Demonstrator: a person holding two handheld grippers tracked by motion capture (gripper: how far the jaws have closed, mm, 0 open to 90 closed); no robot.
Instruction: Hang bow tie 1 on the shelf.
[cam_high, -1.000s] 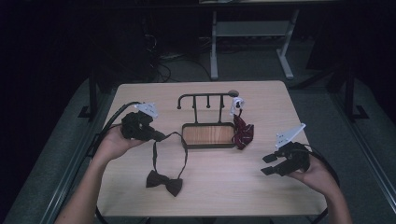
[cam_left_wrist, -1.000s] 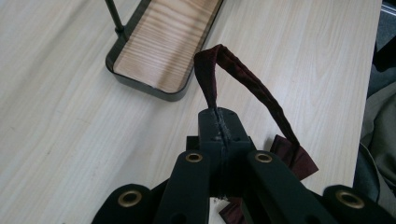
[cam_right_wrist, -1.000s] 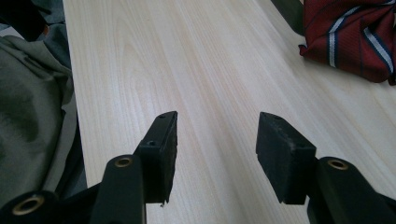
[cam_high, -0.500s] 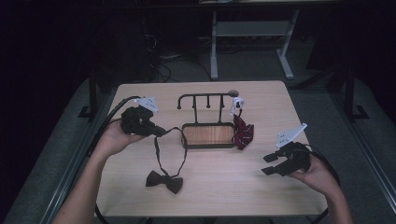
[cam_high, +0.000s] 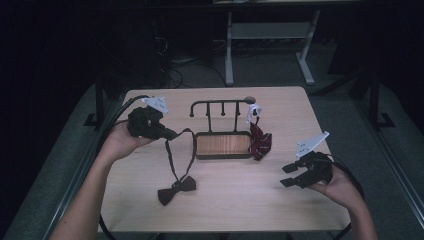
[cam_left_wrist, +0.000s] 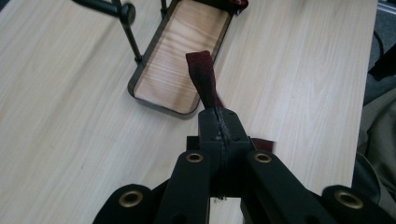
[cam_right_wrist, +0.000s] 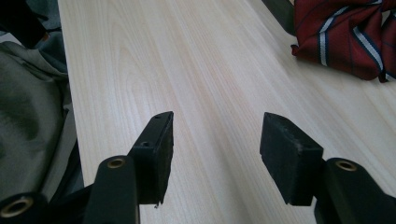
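A dark maroon bow tie (cam_high: 176, 190) lies on the table's front left, and its thin strap (cam_high: 170, 155) runs up to my left gripper (cam_high: 172, 134). That gripper (cam_left_wrist: 219, 122) is shut on the strap (cam_left_wrist: 203, 79), which sticks out past the jaw tips toward the wooden tray (cam_left_wrist: 187, 51). The black stand (cam_high: 220, 104) with hooks rises over the tray (cam_high: 223, 156) at mid table. A red striped tie (cam_high: 260, 141) hangs from the stand's right end. My right gripper (cam_high: 291, 175) rests open at the front right, its jaws (cam_right_wrist: 219, 140) holding nothing, with the striped tie (cam_right_wrist: 345, 37) farther off.
The light wooden table (cam_high: 240, 200) has bare room in front of the tray and between the two grippers. Cables trail from both grippers off the table's sides. A metal frame (cam_high: 270, 35) stands on the dark floor behind the table.
My left gripper has moved a little toward the table's back with the strap in it, pulling the strap straighter and the bow tie slightly along. The right gripper has hardly moved.
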